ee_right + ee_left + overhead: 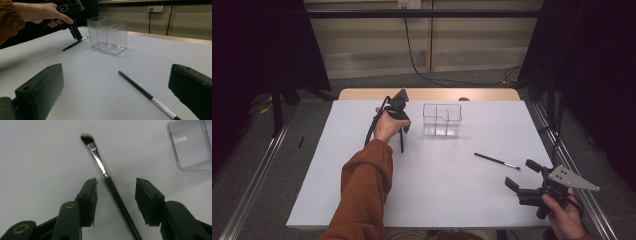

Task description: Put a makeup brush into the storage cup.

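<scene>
1. The clear organizer (442, 120) is the only tall obstacle on my table (437, 200); it stands toward the far edge, at mid-width.
2. Left of the organizer, my left gripper (401, 127) and forearm occupy the approach, with a brush (105, 172) lying between its jaws.
3. In front of the organizer, the surface is bare and passable.
4. Right and nearer than the organizer, a second brush (497, 160) lies flat, a low obstruction.
5. My right gripper (522, 177) sits well apart from the organizer, at the near right corner.
</scene>
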`<state>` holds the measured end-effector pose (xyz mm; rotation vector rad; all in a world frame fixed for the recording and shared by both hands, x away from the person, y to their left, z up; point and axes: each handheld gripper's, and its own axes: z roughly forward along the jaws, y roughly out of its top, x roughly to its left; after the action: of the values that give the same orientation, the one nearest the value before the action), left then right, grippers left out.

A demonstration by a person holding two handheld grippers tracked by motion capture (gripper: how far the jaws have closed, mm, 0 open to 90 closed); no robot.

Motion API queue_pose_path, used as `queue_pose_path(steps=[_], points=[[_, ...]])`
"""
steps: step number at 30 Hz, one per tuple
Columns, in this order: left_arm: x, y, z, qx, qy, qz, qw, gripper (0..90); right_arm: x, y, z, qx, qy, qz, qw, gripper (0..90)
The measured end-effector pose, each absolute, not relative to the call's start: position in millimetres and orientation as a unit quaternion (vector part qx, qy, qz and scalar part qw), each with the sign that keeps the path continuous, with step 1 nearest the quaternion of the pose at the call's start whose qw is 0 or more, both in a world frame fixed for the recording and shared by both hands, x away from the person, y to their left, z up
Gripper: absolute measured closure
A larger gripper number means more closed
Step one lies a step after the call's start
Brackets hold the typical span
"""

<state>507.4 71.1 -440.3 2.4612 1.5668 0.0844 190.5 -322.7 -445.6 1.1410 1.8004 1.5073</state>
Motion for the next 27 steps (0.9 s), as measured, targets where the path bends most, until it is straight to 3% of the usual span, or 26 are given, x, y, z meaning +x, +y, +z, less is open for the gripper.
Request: queue_pose_path(steps=[9, 11, 17, 20, 27], points=[[509.7, 70.8, -448.7, 0.833, 0.543, 0.027, 0.098, 63.3, 190.3, -322.7, -445.9, 0.42, 0.667, 0.556, 0.262, 0.0], [509.5, 71.1, -449.2, 0.829, 0.55, 0.036, 0.096, 69.7, 190.3, -322.6, -446.0, 0.42, 0.668, 0.556, 0.261, 0.0], [508.0, 66.8, -449.2, 0.833, 0.544, 0.05, 0.082, 73.8, 190.2, -322.2, -446.1, 0.42, 0.669, 0.555, 0.261, 0.0], [507.1, 63.0, -449.9, 0.826, 0.555, 0.052, 0.08, 80.0, 189.8, -322.0, -446.0, 0.419, 0.67, 0.555, 0.26, 0.0], [507.3, 64.3, -450.3, 0.819, 0.565, 0.05, 0.082, 84.1, 190.0, -321.4, -446.5, 0.418, 0.672, 0.554, 0.259, 0.0]])
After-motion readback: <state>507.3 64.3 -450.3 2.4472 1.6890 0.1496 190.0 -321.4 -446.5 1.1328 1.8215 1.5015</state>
